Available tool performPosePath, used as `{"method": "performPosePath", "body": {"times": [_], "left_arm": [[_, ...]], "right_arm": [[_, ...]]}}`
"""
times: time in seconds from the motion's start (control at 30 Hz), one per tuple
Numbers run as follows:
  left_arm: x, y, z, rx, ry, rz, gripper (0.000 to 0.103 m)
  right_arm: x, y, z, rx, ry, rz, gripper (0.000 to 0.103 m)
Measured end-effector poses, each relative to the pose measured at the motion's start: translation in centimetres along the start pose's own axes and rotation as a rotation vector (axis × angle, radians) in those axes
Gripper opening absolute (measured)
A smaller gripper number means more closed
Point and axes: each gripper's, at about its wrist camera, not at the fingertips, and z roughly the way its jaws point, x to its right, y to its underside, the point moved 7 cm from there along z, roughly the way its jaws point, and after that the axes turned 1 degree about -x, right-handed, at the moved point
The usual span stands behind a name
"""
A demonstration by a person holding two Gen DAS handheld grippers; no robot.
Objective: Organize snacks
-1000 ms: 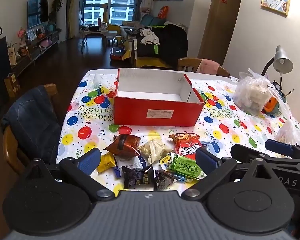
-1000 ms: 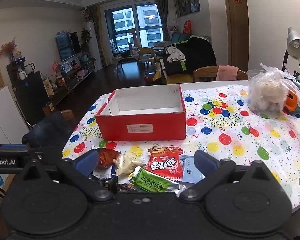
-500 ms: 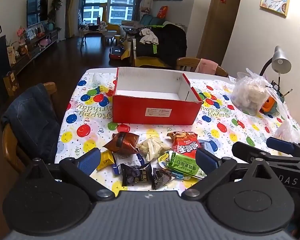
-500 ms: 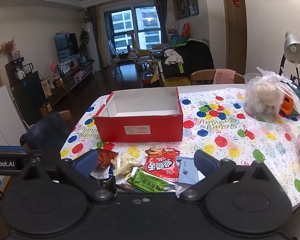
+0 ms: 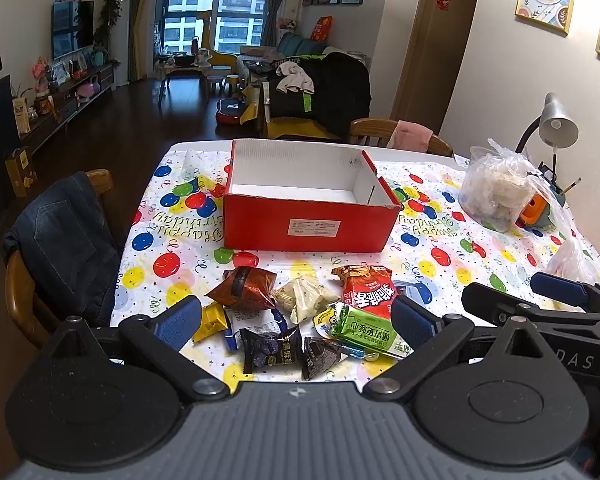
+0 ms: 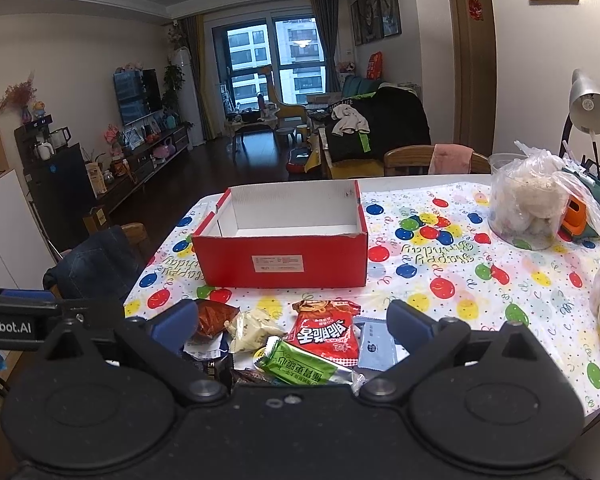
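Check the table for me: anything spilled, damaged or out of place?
Nothing spilled or damaged. The snack packets lie in a loose, overlapping heap in front of the red box, which stands upright and empty. Both grippers are open, holding nothing.

dark snack packets [image 6: 220, 364] half hidden behind right tongs [image 6: 294, 326], box label [image 5: 314, 227] unreadable

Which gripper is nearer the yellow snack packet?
Left. The left gripper has the yellow snack packet beside its left finger; the right gripper is far right.
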Motion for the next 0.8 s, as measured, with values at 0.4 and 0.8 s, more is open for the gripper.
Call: {"method": "performPosePath", "body": {"times": [0.4,0.8], "left_arm": [[0.15,-0.24,-0.37,0.011,0.01,-0.001,0.102],[0.0,-0.52,-0.38,0.016,0.012,-0.003,0.102]], "right_arm": [[-0.11,-0.28,-0.55,0.011,0.006,-0.006,0.1],[-0.01,-0.47,-0.72,0.016,0.007,-0.013,0.098]]}}
